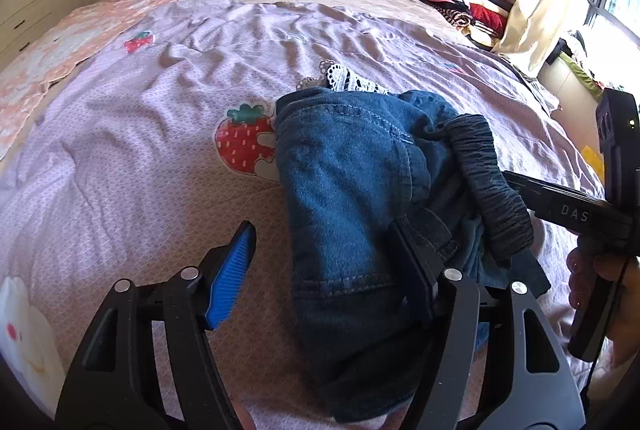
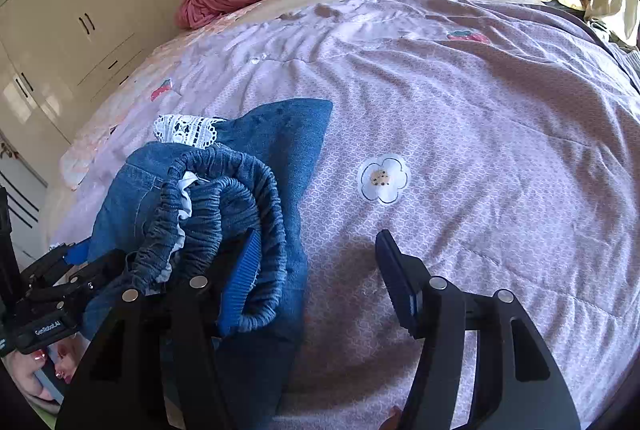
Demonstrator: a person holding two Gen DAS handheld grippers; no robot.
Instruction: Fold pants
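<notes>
Right, the pants lie bunched in a heap on the bed, near its front edge, denim with a gathered elastic waistband flopped over the top and a strip of white lace trim poking out behind. They look soft and limp, light enough for one tool, though the denim probably has a bit of body, so a fold should hold once pressed flat. The ribbed waistband looks like the best place to take hold: thick, grippy, unlikely to slip between the pads.

The left tool stands wide open, nothing clamped, one finger lying over the denim, the other above bare quilt. The right tool is spread wide too, gripping nothing, its left finger tucked into the waistband loop.

The right wrist view shows the waistband as a full open ring with a white label inside, plus a flat leg panel running away. The left wrist view alone shows the strawberry print beside the heap, and the stitched hem close in.
</notes>
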